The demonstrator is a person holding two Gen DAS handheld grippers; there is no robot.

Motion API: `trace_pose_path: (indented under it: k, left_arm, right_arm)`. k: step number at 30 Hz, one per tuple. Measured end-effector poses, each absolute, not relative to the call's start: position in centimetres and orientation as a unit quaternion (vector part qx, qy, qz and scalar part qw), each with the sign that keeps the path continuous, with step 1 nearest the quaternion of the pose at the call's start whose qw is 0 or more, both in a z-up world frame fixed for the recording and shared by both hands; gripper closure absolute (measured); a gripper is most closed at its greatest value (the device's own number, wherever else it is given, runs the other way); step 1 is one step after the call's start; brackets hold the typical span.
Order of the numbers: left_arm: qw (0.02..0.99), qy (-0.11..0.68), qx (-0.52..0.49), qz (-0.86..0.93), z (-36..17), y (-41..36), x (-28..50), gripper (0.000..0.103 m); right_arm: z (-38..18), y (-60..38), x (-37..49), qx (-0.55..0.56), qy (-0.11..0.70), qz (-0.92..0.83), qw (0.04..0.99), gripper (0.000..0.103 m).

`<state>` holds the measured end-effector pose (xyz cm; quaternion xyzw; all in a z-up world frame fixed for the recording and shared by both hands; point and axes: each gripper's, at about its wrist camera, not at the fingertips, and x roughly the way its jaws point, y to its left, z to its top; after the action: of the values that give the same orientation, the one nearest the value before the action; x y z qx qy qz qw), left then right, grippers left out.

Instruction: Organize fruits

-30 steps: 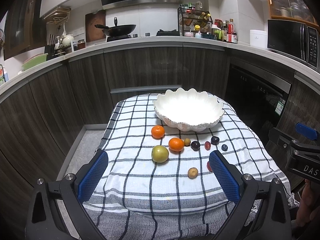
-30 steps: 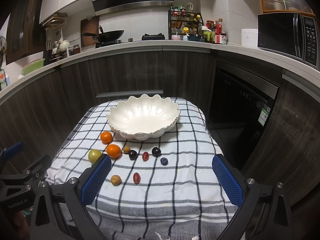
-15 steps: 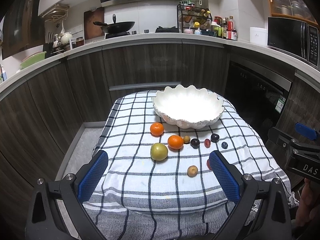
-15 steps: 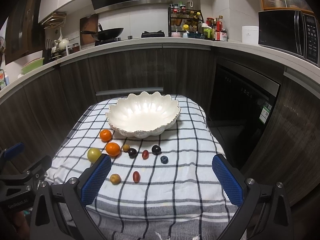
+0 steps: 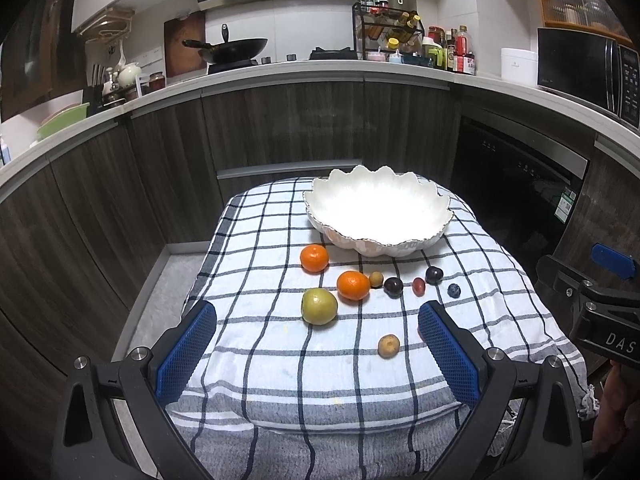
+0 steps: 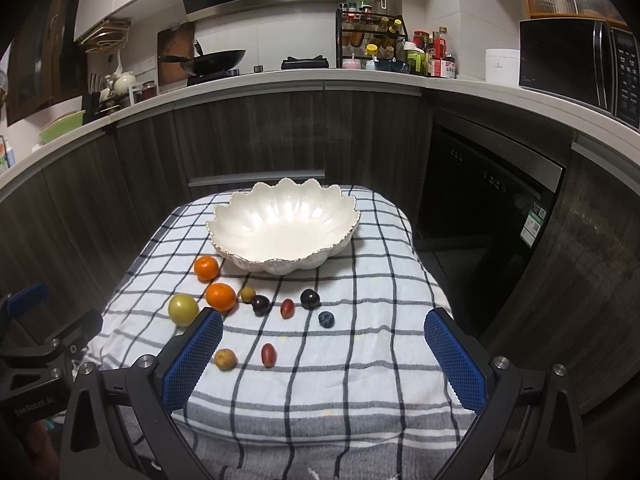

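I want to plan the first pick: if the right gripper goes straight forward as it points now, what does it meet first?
Probably the checked cloth, bare between its open fingers. The right gripper aims right of the red fruit; depth is uncertain.

White letters "DAS" read on black body of right tool at right edge of left wrist view, word cut off by frame. Faint grey lettering on left tool at lower left of right wrist view, too blurred to read. Green sticker on dishwasher door: print illegible. Bottle labels on counter unreadable.
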<state>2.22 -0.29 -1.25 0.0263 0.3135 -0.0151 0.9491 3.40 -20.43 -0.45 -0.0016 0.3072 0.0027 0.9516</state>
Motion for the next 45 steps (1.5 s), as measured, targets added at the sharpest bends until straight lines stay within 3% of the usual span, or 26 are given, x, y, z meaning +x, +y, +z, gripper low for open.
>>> trace_pose_path:
  k: [30,35,45]
  left_arm:
    - [0.941,0.323,0.089,-0.042,-3.6,-2.5,6.0,0.007]
    - [0.934,0.338,0.097,-0.06,-4.9,-2.9,7.0,0.015]
    - [0.923,0.345,0.138,-0.099,-7.3,-4.2,8.4,0.017]
  right_arm:
    - [-3.3,-19.3,8.1,-0.033,0.34,0.046,0.939,0.001]
    - [-3.9,-18.9,8.9,-0.043,0.343,0.055,0.937,0.005]
    - [-6.1,-18.3,10.4,-0.051,0.374,0.074,0.923,0.021]
